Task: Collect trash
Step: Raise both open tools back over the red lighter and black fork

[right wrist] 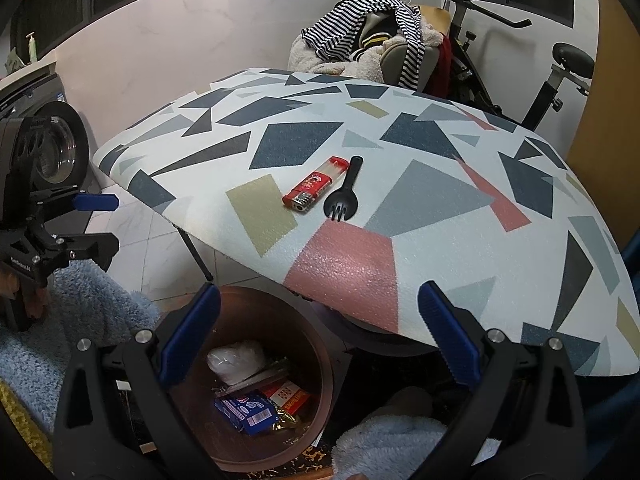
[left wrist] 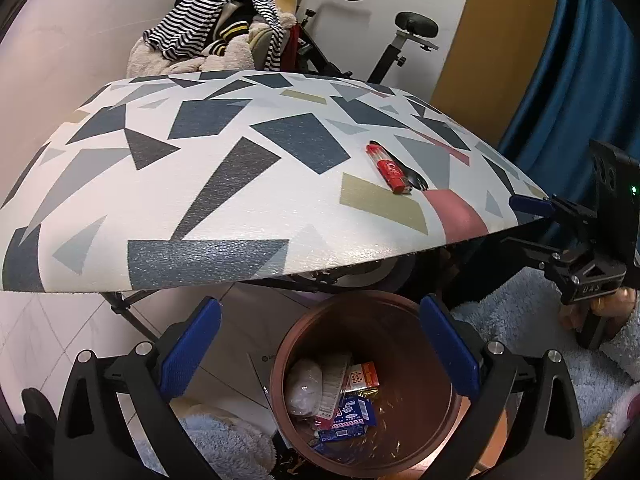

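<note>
Lighter (right wrist: 313,191) on patterned table (right wrist: 440,272)

light: dim indoor, warm | glare: sheen on table (left wrist: 208,258) | edges: fisheye-bent, dark vignette

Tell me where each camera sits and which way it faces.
Left wrist: on the left hand-held gripper, above the trash bin, facing the table; right hand-held gripper at right.
Right wrist: on the right hand-held gripper, facing the table's corner; left hand-held gripper at left.
Shared: lighter, black fork, bin.
</note>
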### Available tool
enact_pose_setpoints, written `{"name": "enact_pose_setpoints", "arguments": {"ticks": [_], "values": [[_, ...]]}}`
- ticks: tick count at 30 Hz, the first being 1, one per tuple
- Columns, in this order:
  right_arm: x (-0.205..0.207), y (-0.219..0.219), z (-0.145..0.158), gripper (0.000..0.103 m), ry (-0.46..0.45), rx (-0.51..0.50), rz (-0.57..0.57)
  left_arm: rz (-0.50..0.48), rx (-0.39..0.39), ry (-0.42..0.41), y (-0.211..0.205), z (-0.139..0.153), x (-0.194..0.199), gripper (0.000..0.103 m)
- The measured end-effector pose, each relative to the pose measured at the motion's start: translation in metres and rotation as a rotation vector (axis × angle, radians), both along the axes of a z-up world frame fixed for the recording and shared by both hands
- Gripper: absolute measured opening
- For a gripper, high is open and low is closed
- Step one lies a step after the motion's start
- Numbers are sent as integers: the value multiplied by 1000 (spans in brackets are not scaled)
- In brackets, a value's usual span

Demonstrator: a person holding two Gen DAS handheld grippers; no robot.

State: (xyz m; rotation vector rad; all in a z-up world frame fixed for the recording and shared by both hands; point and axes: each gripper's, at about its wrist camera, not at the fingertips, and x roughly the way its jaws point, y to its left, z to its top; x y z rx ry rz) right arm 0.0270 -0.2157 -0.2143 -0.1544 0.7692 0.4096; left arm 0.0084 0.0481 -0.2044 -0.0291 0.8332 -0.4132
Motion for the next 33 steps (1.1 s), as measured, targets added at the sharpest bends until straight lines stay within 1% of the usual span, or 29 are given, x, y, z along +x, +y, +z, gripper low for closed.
{"name": "enact_pose_setpoints", "arguments": {"ticks": [7,9,13,15,17,18,20,21,22,24,26,27,28,29,30,31,33], "values": [[3,-1,-1,97,14,2,-2,30,-19,2,7,1,3,97],[4,-1,-2,97,21,4,-2,38,-35,0,10,3,4,97],[9,-2,-3,97,49,17,5,57,-58,-35,13,12,8,97],[14,-3,-1,97,56,33,9,57,-54,-52,12,18,11,97],[19,-4,0,97,56,40,9,46,-32,-62,7,24,18,97],[26,-4,1,97,71,39,16,39,-26,-64,5,26,21,97],[37,-3,3,97,81,20,23,14,-16,-67,-1,33,30,97],[45,-1,5,97,62,-21,2,6,-12,-68,-4,36,34,97],[51,1,6,97,54,-41,-8,5,-5,-70,-7,38,37,97],[67,5,8,97,46,-54,-16,6,16,-70,-13,43,48,97],[88,9,7,86,55,-67,-34,13,35,-76,-19,47,57,97],[95,9,7,71,66,-68,-41,18,42,-77,-21,48,61,97],[103,9,6,67,78,-67,-48,22,43,-72,-22,49,66,97],[111,10,4,67,94,-60,-53,26,41,-67,-23,49,70,97],[121,11,1,64,116,-55,-61,30,38,-63,-23,50,74,97],[126,11,-1,58,127,-53,-65,36,38,-64,-23,50,77,97],[138,14,-5,56,153,-39,-76,45,38,-64,-24,51,82,97]]}}
